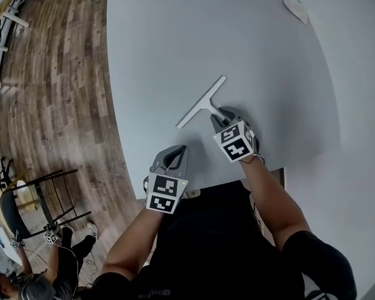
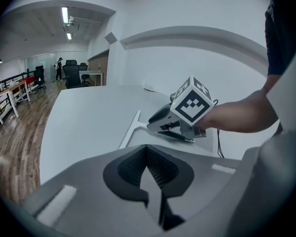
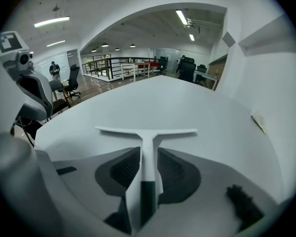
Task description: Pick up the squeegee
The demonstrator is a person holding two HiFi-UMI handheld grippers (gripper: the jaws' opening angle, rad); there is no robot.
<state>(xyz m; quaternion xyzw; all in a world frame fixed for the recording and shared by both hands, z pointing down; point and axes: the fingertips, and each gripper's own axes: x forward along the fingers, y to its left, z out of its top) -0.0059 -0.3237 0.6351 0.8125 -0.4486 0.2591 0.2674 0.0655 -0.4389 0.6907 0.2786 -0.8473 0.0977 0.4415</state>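
Observation:
A white T-shaped squeegee point(image 1: 203, 102) lies on the white table point(image 1: 175, 36), its blade pointing away from me. My right gripper point(image 1: 224, 116) is at its handle. In the right gripper view the handle point(image 3: 148, 152) runs between the two dark pads, which close on it from both sides, and the blade point(image 3: 147, 131) appears to rest on the table. My left gripper point(image 1: 175, 158) hovers by the table's near edge, left of the right one, holding nothing. Its jaws point(image 2: 147, 149) meet at the tips. From there I see the right gripper point(image 2: 175, 122) and the squeegee point(image 2: 129, 132).
A crumpled white cloth point(image 1: 295, 4) lies at the table's far right corner. The table's left edge drops to a wooden floor point(image 1: 56, 86). A black chair point(image 1: 31, 199) and a seated person point(image 1: 50, 267) are at lower left. A thin cable point(image 2: 218, 142) hangs by the right hand.

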